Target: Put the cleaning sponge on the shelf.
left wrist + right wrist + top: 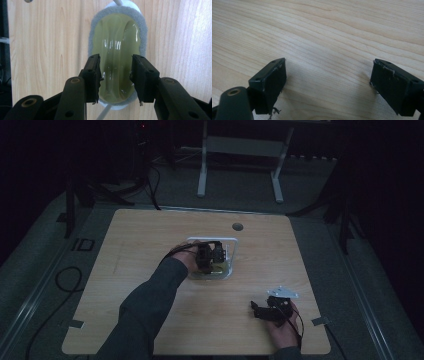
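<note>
A yellow-green sponge (116, 37) with a grey scouring rim lies glossy on a white wire rack (212, 239) at the middle of the wooden table (140, 250). My left gripper (115, 67) points down over the sponge's near half. Its jaws stand apart above the sponge, and the pads do not press on it. In the high view the left gripper (212, 255) covers most of the rack, with a bit of the sponge (219, 268) showing below it. My right gripper (256, 310) rests near the table's front right, open wide (328, 75) over bare wood.
A round cable hole (237, 226) sits in the table behind the rack. Beyond the far edge stands a white desk frame (240, 150) on grey carpet. Cables (65, 280) trail on the floor at the left, and dark stands flank the table.
</note>
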{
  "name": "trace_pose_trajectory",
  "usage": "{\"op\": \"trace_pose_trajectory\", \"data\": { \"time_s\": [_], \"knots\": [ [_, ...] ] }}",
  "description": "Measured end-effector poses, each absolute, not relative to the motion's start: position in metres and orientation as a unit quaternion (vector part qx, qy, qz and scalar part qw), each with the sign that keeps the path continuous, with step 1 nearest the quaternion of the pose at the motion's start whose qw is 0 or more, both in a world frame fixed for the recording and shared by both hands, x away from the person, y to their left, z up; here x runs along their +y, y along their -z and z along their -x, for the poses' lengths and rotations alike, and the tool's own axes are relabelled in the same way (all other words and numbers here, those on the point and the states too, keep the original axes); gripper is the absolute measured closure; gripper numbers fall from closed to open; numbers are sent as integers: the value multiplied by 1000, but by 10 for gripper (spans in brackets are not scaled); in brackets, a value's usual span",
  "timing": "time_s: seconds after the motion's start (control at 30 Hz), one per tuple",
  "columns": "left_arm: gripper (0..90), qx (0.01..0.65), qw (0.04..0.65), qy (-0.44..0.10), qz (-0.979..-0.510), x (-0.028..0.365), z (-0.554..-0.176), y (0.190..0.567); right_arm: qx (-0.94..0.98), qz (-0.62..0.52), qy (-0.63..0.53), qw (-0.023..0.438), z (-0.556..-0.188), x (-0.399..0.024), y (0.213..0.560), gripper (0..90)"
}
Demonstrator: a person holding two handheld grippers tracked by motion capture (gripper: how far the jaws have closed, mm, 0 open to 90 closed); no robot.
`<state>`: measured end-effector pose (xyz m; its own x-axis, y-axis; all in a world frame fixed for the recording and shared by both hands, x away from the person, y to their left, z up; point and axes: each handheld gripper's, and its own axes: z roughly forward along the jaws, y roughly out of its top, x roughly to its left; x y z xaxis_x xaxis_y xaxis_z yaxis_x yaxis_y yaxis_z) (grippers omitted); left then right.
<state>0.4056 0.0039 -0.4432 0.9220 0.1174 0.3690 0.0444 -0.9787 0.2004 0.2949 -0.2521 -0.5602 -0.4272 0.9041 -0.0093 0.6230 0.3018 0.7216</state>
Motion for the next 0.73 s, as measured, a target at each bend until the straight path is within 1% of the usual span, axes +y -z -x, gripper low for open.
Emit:
{"op": "trace_pose_trajectory", "data": {
  "time_s": [0.17, 0.3, 0.4, 0.5, 0.73],
  "knots": [
    [595, 48, 106, -186, -976, 13, -402, 436, 778, -491, -329, 214, -295, -252, 560, 130],
    [607, 65, 127, -172, -975, 21, -401, 430, 778, -491, -329, 213, -295, -252, 560, 130],
    [615, 72, 149, -160, -973, 27, -398, 423, 778, -491, -329, 213, -295, -252, 560, 129],
    [624, 96, 180, -142, -969, 34, -395, 415, 778, -491, -329, 214, -295, -252, 560, 130],
    [625, 120, 194, -149, -962, 48, -391, 405, 778, -491, -329, 213, -295, -252, 560, 130]
  ]
}}
